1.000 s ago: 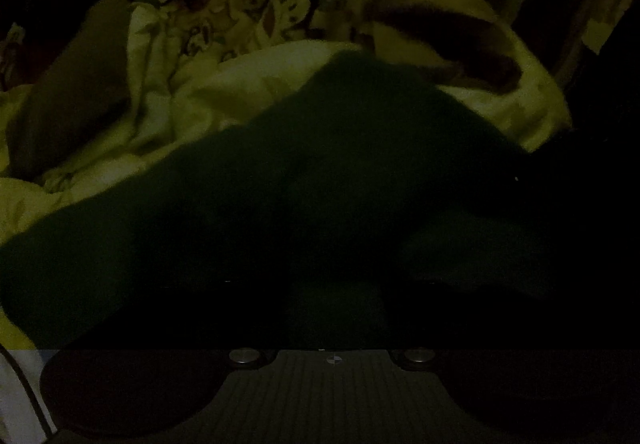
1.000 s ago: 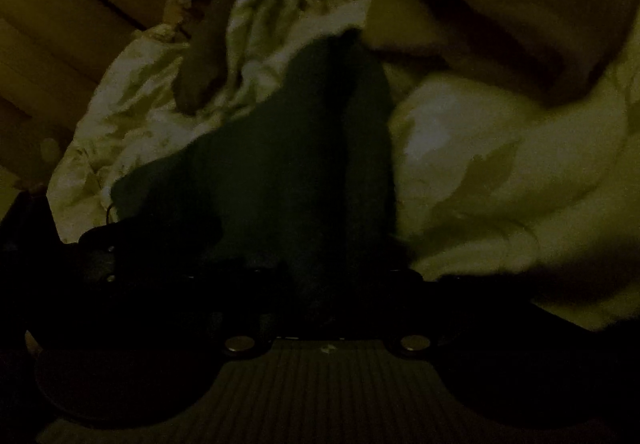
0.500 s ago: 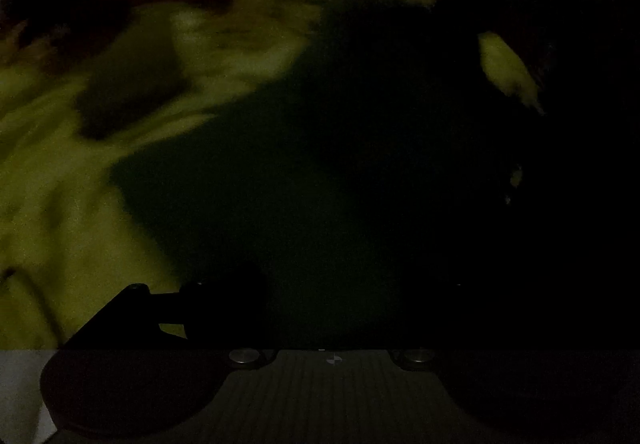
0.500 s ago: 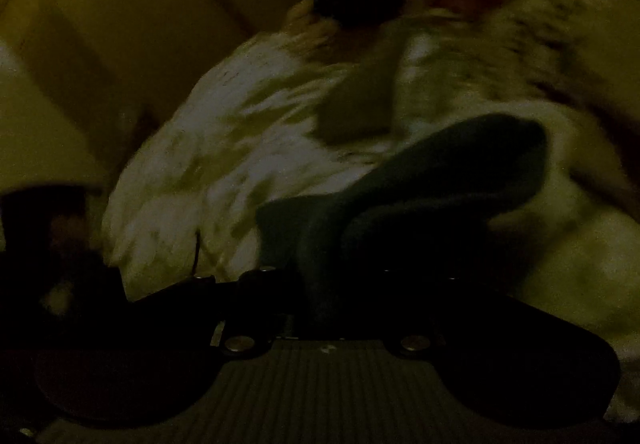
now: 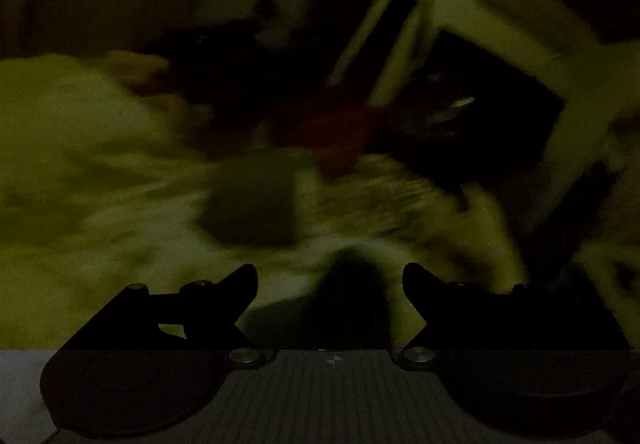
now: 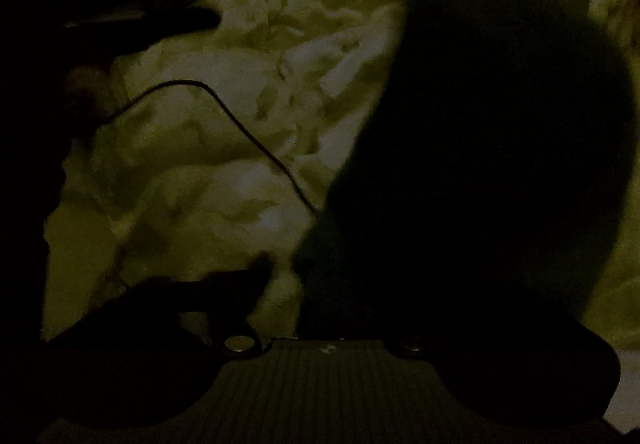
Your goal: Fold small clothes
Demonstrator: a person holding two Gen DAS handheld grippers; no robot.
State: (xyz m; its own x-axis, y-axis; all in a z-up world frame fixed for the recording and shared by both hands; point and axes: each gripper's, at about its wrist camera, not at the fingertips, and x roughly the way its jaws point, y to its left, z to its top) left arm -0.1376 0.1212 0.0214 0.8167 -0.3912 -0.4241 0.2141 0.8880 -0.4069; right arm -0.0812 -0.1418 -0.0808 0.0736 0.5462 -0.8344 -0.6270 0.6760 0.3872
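Two wrist views, close over bedding

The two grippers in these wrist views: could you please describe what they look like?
Both are black. The left gripper has two angular, pointed fingers with silver screws, above a grey ribbed plate bearing a small round marker, flanked by dark round discs. The right gripper shows the same ribbed plate and screws. The dim light hides finer detail.

No text, label, brand name, number or sign can be read in either wrist view. Both views are dim, and the left one is heavily smeared by motion blur. Only a small round two-tone mark is seen on the ribbed plate at the lower edge of the left wrist view; it is a symbol, not lettering, and a fainter one is made out in the right view.
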